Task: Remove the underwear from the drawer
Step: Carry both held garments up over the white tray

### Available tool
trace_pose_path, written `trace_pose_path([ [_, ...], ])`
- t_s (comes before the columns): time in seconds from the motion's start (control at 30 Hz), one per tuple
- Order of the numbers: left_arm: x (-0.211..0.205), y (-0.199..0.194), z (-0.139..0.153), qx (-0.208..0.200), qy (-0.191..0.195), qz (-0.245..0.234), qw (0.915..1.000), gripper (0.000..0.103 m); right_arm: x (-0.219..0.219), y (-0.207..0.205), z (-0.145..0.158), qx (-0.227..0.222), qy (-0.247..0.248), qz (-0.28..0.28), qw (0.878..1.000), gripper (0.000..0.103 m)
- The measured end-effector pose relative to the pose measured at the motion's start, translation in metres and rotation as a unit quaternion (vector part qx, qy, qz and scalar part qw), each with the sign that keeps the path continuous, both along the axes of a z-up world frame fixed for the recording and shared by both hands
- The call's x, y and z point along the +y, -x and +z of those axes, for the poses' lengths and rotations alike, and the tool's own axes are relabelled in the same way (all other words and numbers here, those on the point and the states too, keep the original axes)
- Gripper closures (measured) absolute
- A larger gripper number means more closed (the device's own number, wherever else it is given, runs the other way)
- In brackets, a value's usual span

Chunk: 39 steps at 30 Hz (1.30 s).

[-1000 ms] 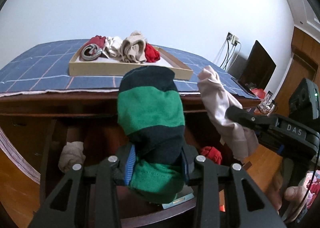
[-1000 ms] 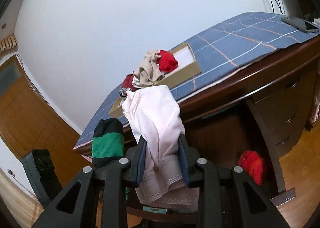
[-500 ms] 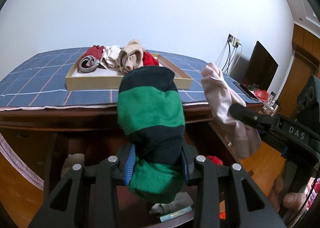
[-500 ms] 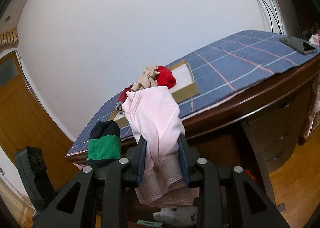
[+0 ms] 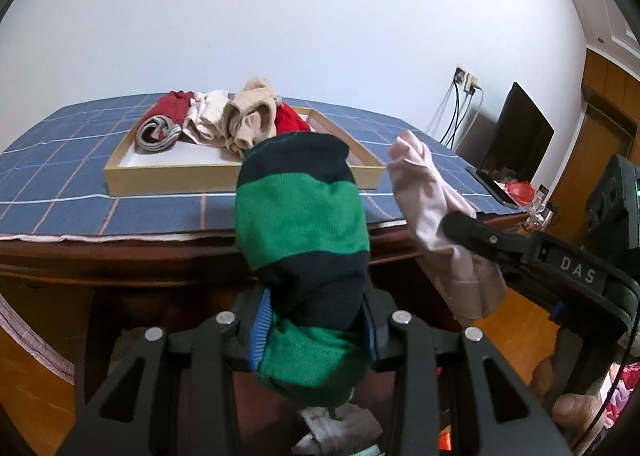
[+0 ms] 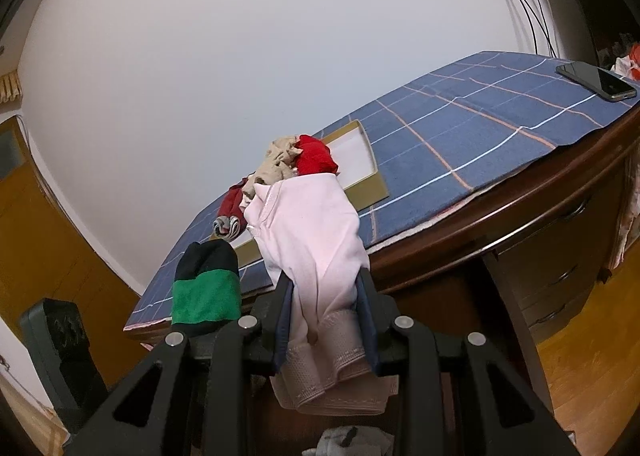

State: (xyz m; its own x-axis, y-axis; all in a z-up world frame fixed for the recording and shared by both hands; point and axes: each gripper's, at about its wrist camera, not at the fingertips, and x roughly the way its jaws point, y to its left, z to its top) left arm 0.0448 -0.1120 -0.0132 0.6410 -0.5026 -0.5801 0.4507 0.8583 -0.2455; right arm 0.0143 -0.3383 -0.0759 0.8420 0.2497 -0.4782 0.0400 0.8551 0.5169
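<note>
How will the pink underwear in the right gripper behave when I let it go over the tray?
The pink underwear is probably floppy: it droops past both sides of the right gripper. It looks light, so it should drop as a soft heap, not roll. It may snag on the pads, so open wide above the tray.

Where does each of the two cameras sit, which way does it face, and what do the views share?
Left wrist: on the left gripper, facing the desk and tray; its jaws clamp the green-and-black underwear; the right gripper and a fingertip show at right.
Right wrist: on the right gripper, facing the desk from the other side; its jaws clamp the pink underwear; part of the left gripper's body shows at lower left.
Shared: both garments, the tray, the blue checked cloth, the phone.
</note>
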Motion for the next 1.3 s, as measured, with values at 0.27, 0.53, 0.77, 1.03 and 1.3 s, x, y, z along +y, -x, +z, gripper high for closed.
trace_pose_path([
  [0.27, -0.018, -0.016, 0.014, -0.014, 0.0, -0.015, 0.9998, 0.067, -0.002, -0.024, 0.012, -0.01, 0.006, -0.008, 1.0, 0.07],
  [0.53, -0.028, -0.037, 0.029, -0.034, 0.002, -0.01, 0.9994, 0.067, -0.005, -0.051, 0.026, -0.018, 0.02, -0.02, 0.999, 0.07],
  [0.77, -0.038, -0.063, 0.034, -0.031, 0.005, -0.009, 0.9995, 0.067, -0.006, -0.073, 0.029, -0.017, 0.032, -0.025, 0.999, 0.07],
  [1.03, -0.049, -0.094, 0.048, -0.046, -0.002, 0.001, 0.999, 0.067, -0.006, -0.109, 0.042, -0.027, 0.046, -0.03, 0.998, 0.07],
  [1.3, -0.057, -0.131, 0.052, -0.045, -0.009, 0.014, 0.9989, 0.067, -0.009, -0.151, 0.053, -0.034, 0.052, -0.041, 0.997, 0.07],
])
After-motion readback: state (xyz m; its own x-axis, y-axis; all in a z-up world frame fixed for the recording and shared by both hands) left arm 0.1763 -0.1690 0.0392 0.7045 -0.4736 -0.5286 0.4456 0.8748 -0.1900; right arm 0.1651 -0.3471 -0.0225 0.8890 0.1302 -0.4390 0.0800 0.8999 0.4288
